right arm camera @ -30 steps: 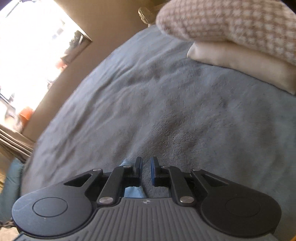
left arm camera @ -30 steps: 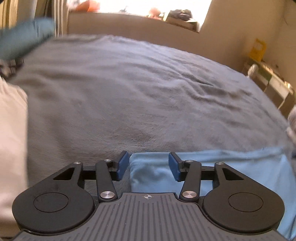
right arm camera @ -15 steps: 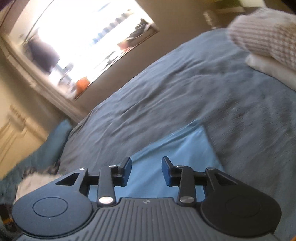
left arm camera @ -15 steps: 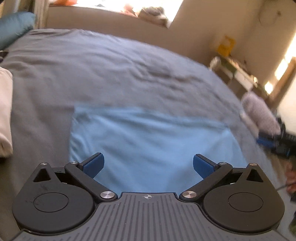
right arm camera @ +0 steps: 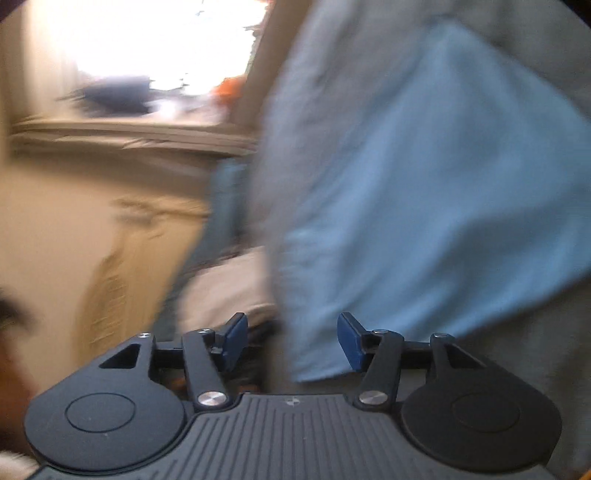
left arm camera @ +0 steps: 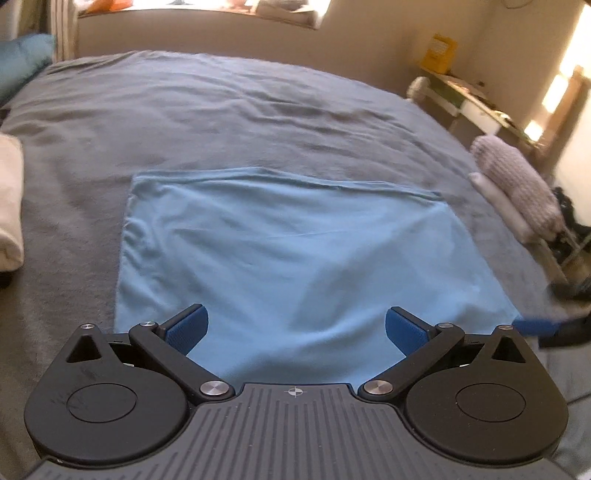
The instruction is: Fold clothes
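Note:
A light blue garment (left arm camera: 291, 251) lies flat as a folded rectangle on the grey blanket (left arm camera: 229, 110) of a bed. My left gripper (left arm camera: 295, 328) hovers above its near edge, wide open and holding nothing. In the left wrist view the right gripper's blue fingertip (left arm camera: 535, 326) shows at the garment's near right corner. The right wrist view is tilted and motion-blurred; there the blue garment (right arm camera: 424, 177) fills the right side, and my right gripper (right arm camera: 291, 338) is open and empty over its corner.
A cream folded item (left arm camera: 9, 206) lies at the bed's left edge, and a knitted grey-and-white stack (left arm camera: 517, 184) at the right. A teal pillow (left arm camera: 22, 62) sits far left. A cluttered shelf (left arm camera: 469, 96) and window sill (left arm camera: 207, 14) lie beyond the bed.
Both grippers opened, let go of the blue garment and pulled back from it. The right gripper swung round sharply, so its view is now rolled and blurred.

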The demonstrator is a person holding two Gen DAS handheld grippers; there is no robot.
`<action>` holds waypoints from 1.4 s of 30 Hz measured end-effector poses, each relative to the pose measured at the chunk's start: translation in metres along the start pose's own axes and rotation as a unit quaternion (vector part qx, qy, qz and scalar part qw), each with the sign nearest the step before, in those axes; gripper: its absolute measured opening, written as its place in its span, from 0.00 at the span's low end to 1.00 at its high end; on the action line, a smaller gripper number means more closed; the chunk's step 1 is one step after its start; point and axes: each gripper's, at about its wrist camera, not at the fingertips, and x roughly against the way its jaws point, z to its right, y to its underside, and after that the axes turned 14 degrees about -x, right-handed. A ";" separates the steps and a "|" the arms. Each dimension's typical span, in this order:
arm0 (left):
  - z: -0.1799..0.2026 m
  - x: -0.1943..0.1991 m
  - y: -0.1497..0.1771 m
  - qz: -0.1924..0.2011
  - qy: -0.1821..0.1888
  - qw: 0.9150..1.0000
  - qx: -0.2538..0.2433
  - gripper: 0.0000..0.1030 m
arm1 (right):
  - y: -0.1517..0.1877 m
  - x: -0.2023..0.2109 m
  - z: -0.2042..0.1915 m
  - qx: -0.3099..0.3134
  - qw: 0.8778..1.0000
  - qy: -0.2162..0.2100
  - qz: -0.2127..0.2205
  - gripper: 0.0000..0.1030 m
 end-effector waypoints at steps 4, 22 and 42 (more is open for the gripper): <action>-0.005 -0.007 0.006 -0.029 -0.021 0.999 0.028 1.00 | -0.002 -0.009 -0.007 0.071 0.987 0.126 0.069 0.55; -0.007 -0.021 0.016 -0.070 -0.036 0.996 0.030 1.00 | 0.036 -0.063 -0.062 0.348 0.880 0.282 0.157 0.61; -0.006 -0.025 0.018 -0.080 -0.052 0.995 0.024 1.00 | 0.025 -0.064 -0.049 0.279 0.904 0.290 0.147 0.63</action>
